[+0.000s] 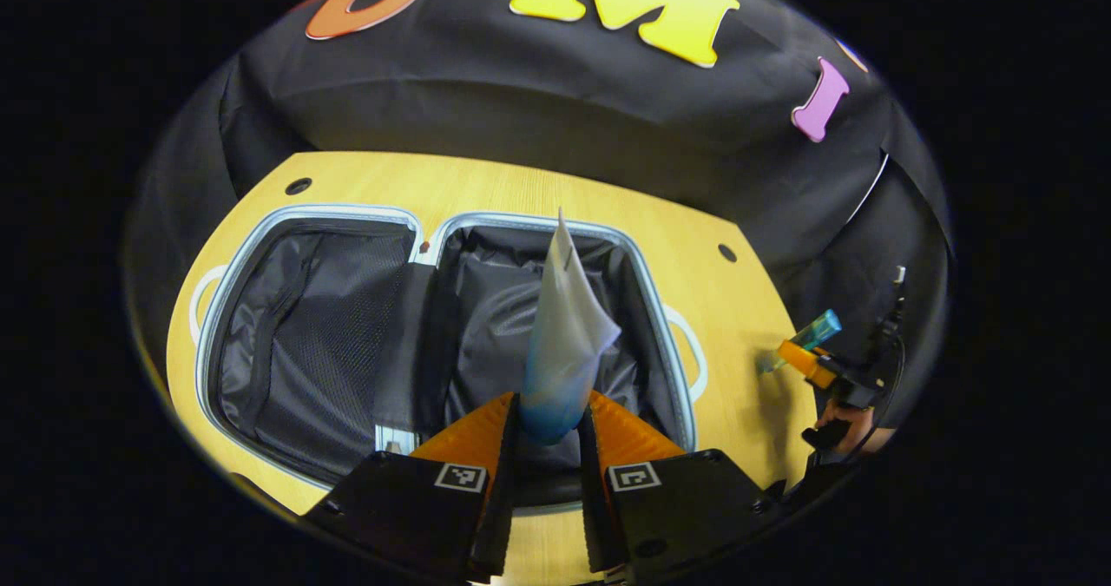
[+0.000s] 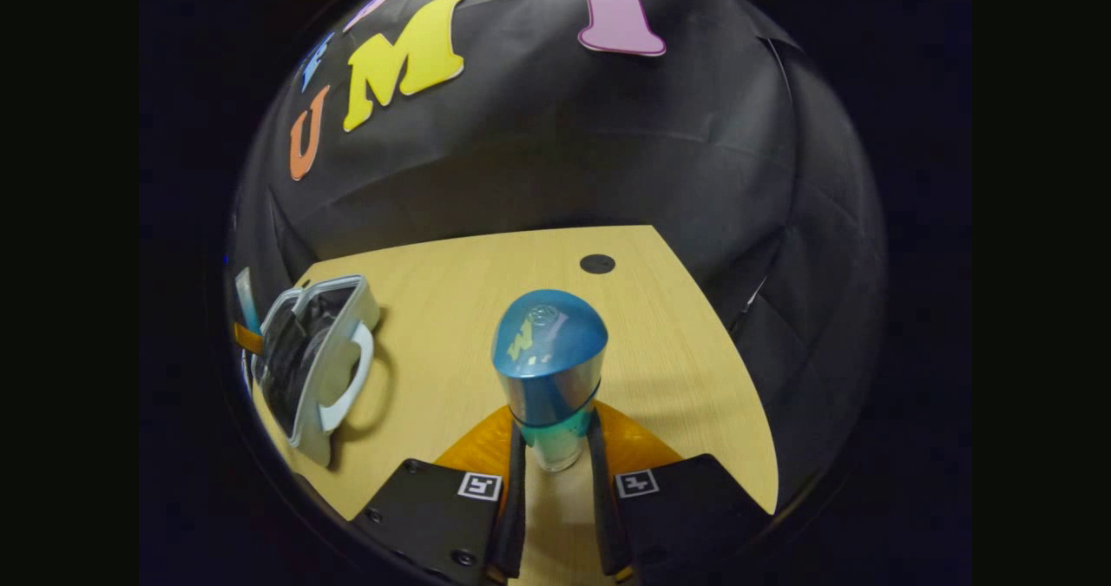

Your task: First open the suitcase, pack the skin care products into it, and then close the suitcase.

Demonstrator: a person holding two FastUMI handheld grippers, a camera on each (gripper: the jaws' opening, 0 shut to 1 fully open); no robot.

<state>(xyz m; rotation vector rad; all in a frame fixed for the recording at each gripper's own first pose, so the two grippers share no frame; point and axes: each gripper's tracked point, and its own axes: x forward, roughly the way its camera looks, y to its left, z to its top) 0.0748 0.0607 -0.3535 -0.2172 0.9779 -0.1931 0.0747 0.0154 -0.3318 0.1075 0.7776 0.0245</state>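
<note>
Orange fingers of our left gripper [image 1: 550, 430] clench a tube [image 1: 562, 343] over the open suitcase [image 1: 260, 247]; the right gripper [image 2: 555, 451] grips a bottle [image 2: 548, 369] near the tabletop's [image 2: 677, 352] right edge, which could slip.

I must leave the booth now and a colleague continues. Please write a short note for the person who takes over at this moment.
Left gripper: shut on the white and blue tube, held above the open suitcase.
Right gripper: shut on the blue-capped bottle, over the table, off to the side of the suitcase.
Done: suitcase lies open on the table; both products are picked up.
Left: put the tube and the bottle inside, release them, close the suitcase.
</note>
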